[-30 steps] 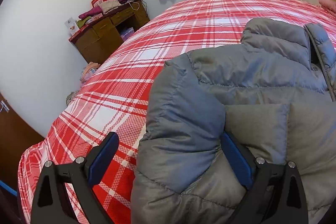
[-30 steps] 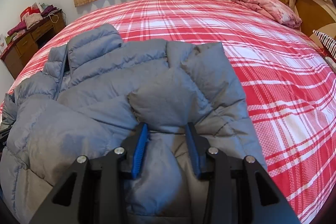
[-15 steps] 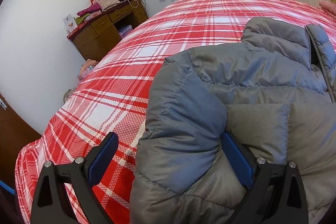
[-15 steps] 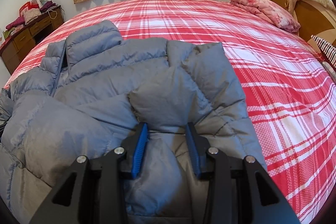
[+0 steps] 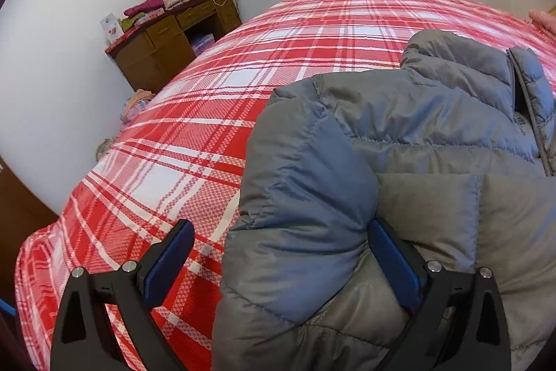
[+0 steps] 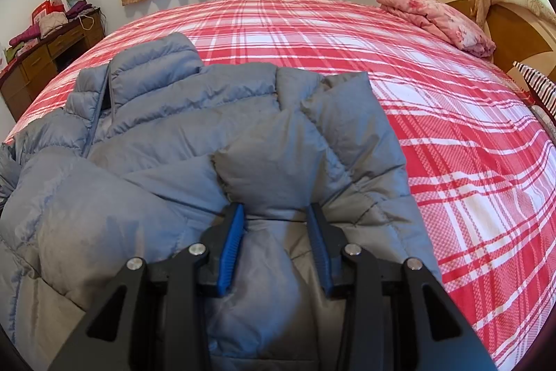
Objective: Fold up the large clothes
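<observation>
A red plaid bed (image 6: pixel 451 134) carries a grey puffer jacket (image 6: pixel 180 127) across its near side. No lettering is readable. The right tongs (image 6: pixel 276 228) reach level and forward, pinching a jacket fold. The left tongs (image 5: pixel 278 252) are spread wide, one finger tucked under a sleeve fold.

Your left gripper (image 5: pixel 281 263) has a matte black frame with triangular cut-outs in each arm and round silver screws (image 5: pixel 129 265) at the joints. Its two fingers carry flat, deep blue ribbed pads (image 5: pixel 166 266). Your right gripper (image 6: pixel 276 244) is built the same way: black angular arms, four silver screw heads across the top, and brighter blue ridged pads (image 6: pixel 231 247) facing each other.
</observation>
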Demonstrator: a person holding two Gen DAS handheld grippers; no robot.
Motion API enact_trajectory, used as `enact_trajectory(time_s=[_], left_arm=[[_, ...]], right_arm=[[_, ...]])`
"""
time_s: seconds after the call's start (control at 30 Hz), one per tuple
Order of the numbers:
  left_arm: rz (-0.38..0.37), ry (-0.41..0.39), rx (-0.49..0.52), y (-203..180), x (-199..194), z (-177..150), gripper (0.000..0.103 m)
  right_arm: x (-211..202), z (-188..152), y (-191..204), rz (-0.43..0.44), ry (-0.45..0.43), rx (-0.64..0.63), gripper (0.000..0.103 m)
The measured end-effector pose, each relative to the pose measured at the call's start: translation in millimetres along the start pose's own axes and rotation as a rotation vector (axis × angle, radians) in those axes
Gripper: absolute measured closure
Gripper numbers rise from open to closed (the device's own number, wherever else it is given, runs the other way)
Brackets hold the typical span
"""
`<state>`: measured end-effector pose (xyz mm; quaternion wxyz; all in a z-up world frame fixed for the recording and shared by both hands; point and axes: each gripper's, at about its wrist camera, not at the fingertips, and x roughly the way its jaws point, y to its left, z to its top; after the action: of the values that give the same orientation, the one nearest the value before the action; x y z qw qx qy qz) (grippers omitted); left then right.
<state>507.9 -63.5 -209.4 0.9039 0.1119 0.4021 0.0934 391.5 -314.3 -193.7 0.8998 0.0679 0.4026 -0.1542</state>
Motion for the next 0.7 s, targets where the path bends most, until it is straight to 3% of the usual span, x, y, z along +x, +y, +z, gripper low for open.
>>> enact_trajectory(time_s=[0.1, 0.17, 0.23, 0.3, 0.4, 0.47, 0.53, 0.7], left_arm=[[-0.029, 0.023, -0.003, 6.7, -0.8, 2.6, 0.002], [-0.022, 0.025, -0.01, 18.9, -11.3, 10.8, 0.002], [-0.048, -0.029, -0.032, 34.1, -29.8, 21.5, 0.002], [-0.063, -0.071, -0.055, 47.5, -44.1, 39.3, 0.002], [-0.081, -0.048, -0.063, 49.9, -42.1, 71.0, 0.002], [-0.093, -0.042, -0.062, 43.5, -36.6, 88.7, 0.002], [-0.117, -0.018, -0.048, 30.2, -29.0, 105.9, 0.002], [-0.197, 0.059, -0.057, 0.7, -6.1, 152.1, 0.002]], right_arm=[[-0.2, 2.7, -2.6, 0.02, 0.017, 0.004, 0.061], [-1.5, 9.1, -0.9, 0.03, 0.058, -0.042, 0.054], [-7.3, 18.6, -0.7, 0.075, 0.111, -0.087, 0.03], [-19.3, 32.7, -1.7, 0.123, 0.118, -0.123, 0.018], [-30.0, 65.3, 0.4, 0.111, 0.104, -0.148, 0.016], [-26.9, 94.8, 1.7, 0.135, 0.133, -0.097, 0.012], [-19.0, 116.7, 7.0, 0.156, 0.161, -0.059, 0.003], [9.1, 157.9, 42.1, 0.15, 0.174, -0.064, 0.003]])
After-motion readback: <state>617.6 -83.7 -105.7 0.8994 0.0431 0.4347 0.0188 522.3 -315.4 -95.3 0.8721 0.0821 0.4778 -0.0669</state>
